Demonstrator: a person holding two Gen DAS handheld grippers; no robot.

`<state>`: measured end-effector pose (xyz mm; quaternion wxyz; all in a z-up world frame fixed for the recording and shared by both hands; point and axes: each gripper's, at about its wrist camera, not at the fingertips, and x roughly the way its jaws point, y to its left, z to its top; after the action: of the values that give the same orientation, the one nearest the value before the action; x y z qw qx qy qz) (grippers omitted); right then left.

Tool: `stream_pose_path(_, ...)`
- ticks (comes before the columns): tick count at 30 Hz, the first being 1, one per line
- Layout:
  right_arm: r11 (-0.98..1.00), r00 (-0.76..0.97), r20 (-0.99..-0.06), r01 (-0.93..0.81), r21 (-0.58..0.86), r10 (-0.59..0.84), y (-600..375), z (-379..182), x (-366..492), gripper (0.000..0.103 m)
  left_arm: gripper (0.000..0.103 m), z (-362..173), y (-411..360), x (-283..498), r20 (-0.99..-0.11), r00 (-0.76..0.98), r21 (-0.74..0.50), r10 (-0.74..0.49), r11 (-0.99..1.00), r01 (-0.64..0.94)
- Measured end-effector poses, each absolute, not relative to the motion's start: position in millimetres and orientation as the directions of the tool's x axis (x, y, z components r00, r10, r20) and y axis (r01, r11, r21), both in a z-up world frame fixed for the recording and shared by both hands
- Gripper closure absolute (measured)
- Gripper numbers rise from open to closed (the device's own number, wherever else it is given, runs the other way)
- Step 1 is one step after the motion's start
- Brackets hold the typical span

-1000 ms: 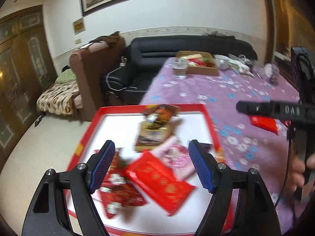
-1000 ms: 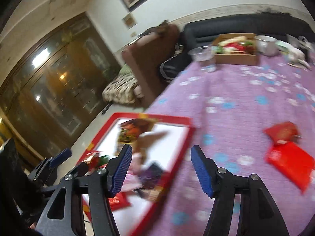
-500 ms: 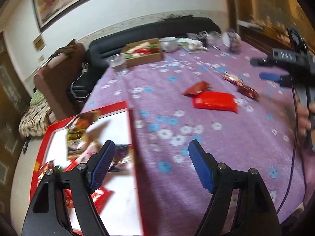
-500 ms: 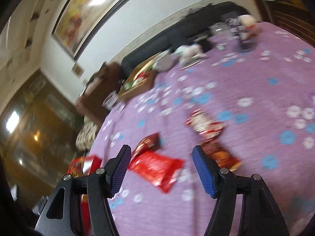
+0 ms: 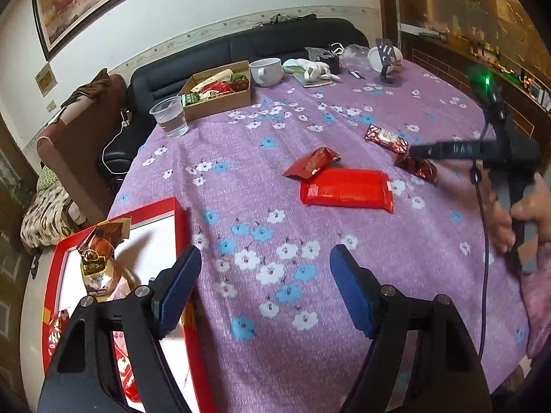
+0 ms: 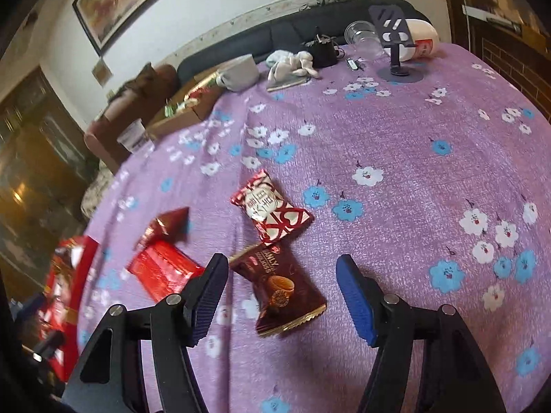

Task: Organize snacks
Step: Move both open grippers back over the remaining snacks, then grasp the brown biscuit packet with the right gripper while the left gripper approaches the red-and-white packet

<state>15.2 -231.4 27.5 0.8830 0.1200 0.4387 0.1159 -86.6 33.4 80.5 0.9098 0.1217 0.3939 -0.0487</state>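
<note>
In the left wrist view, the left gripper (image 5: 265, 289) is seen with its jaws spread and nothing between them, held above the purple flowered tablecloth (image 5: 310, 130). The red tray (image 5: 179, 213) is taken as the landmark: it lies at the table's near left corner, with a brown-and-gold snack bag (image 5: 98, 258) lying inside it and the gripper's left finger in front of its right rim. Well to the right of the tray a flat red packet (image 5: 346, 191) is found on the cloth, with a smaller dark red pouch (image 5: 311, 163) touching its far edge. Farther right still, the right gripper (image 5: 418, 151) is held by a hand (image 5: 527, 220) over a brown snack.

In the right wrist view, the right gripper (image 6: 282, 292) is shown with its jaws just closing, yet still apart and not pressing anything. A brown cookie packet (image 6: 279, 287) lies on the cloth between them, well right of the tray (image 6: 65, 275). Just beyond it a red-and-white wrapped snack (image 6: 270, 208) is seen. The left part of this view is blurred, so the tray's contents cannot be made out with certainty.
</note>
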Motion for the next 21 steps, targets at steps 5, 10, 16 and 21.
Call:
stream_pose_path(5,0.964,0.588,-0.765,-0.130,0.233,0.264,-220.1,21.4,14.4,0.047,0.026,74.3,28.9,-79.3,-0.747,0.664,0.152,-0.019,0.968,0.198)
stream_pose_path(10,0.985,0.623,-0.766,-0.153,0.080,0.159,-203.7,18.4,13.8,0.059,0.026,70.1,19.0,-73.0,-0.758,0.651,0.148,-0.031,0.965,0.218)
stream_pose_path(16,0.988,0.625,-0.768,-0.145,0.061,0.139,-207.9,19.8,14.0,0.071,0.026,77.7,8.1,-54.1,-0.779,0.620,0.067,-0.094,0.970,0.232)
stream_pose_path(21,0.988,0.617,-0.774,-0.045,0.146,0.143,-239.1,22.8,16.2,0.078,0.026,89.8,-20.0,-26.8,-0.750,0.653,0.105,-0.109,0.954,0.280)
